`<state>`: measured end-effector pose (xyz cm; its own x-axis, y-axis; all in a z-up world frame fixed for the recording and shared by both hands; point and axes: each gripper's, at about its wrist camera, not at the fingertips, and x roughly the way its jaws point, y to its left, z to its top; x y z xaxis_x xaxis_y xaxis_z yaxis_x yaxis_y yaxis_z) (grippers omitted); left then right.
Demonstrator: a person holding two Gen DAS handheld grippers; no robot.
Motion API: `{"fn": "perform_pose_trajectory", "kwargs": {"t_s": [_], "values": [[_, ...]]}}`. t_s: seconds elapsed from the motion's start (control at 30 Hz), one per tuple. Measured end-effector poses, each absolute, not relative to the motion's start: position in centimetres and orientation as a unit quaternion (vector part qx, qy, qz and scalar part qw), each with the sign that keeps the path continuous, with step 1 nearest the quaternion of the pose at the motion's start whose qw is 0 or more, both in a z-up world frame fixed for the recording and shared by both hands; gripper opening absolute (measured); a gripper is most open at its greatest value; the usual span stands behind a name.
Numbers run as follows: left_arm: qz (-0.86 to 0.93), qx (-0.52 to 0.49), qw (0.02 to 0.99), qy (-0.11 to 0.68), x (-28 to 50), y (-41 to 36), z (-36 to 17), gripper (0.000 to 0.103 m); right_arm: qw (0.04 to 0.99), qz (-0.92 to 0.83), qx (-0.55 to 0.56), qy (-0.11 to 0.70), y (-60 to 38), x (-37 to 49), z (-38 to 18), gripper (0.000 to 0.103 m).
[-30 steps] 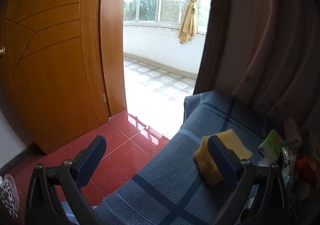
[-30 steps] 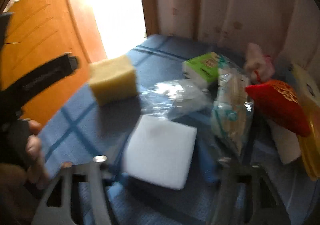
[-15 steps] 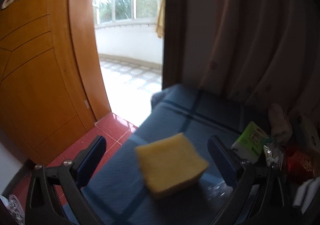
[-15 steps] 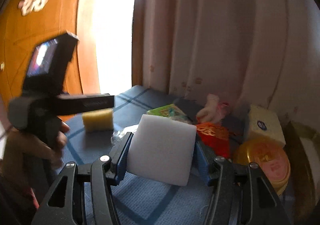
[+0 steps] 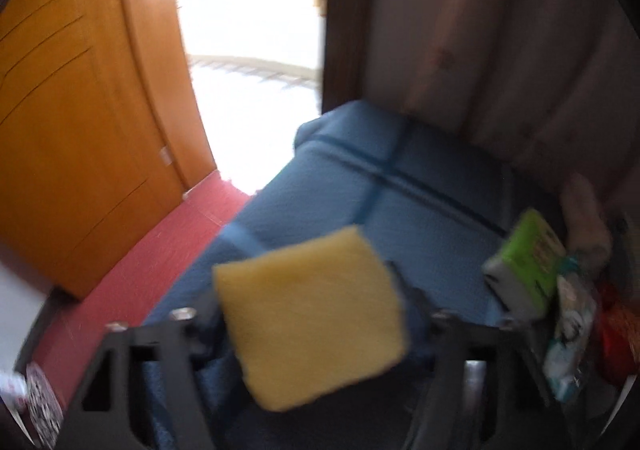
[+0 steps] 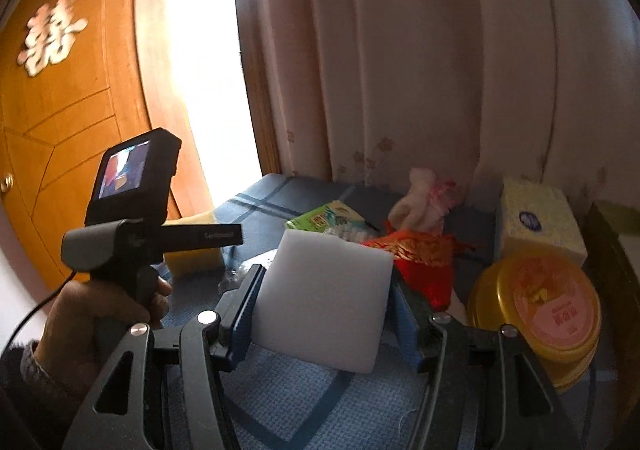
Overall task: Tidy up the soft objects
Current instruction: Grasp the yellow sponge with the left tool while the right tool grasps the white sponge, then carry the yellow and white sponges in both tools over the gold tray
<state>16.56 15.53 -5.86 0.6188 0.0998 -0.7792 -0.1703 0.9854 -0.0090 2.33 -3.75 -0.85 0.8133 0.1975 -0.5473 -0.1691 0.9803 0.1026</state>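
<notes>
In the left wrist view, which is blurred, the left gripper [image 5: 310, 324] is clamping the yellow sponge [image 5: 310, 316] between its two jaws, and the sponge is sitting tilted, above the near left part of the blue checked cloth [image 5: 420, 218] that is covering the surface. Along the cloth's right edge a green packet [image 5: 528, 262] is lying just beside a clear wrapped pack [image 5: 572, 334], with something red [image 5: 618, 338] showing at the frame's edge. An orange wooden door [image 5: 80, 130] is standing to the left, and a pale curtain [image 5: 500, 50] is hanging behind the cloth's far edge. In the right wrist view, the right gripper [image 6: 326, 316] is squeezing the white sponge [image 6: 324, 298] from both sides, holding it upright over the near middle of the cloth. The left hand [image 6: 96, 314] is gripping the handle of its gripper at the left edge, its finger bar crossing in front of the yellow sponge. Toward the far right corner a red pouch [image 6: 420, 262], a small plush toy [image 6: 424, 202], a tissue pack [image 6: 540, 222] and a round yellow tin [image 6: 540, 310] are crowding together.
</notes>
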Motion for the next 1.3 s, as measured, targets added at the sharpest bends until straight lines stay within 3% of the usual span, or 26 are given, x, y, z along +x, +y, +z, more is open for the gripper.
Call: {"fn": "perform_pose_trajectory", "kwargs": {"t_s": [0.2,0.37,0.43,1.3], "values": [[0.073,-0.070,0.922,0.374,14.0,15.9,-4.2,0.060,0.957,0.094,0.048,0.269,-4.7,1.6,-0.5,0.061],[0.094,-0.027,0.976,0.193,7.5,13.6,-0.6,0.060,0.972,0.073,0.047,0.216,-5.1,-0.1,0.3,0.061],[0.089,0.001,0.984,0.157,5.8,12.3,-0.1,0.061,0.981,0.048,0.016,0.186,-4.7,-1.0,0.8,0.061],[0.000,-0.003,0.980,0.198,2.1,6.0,-0.4,0.061,0.988,-0.020,0.001,0.153,-9.8,-4.1,1.4,0.061]]}}
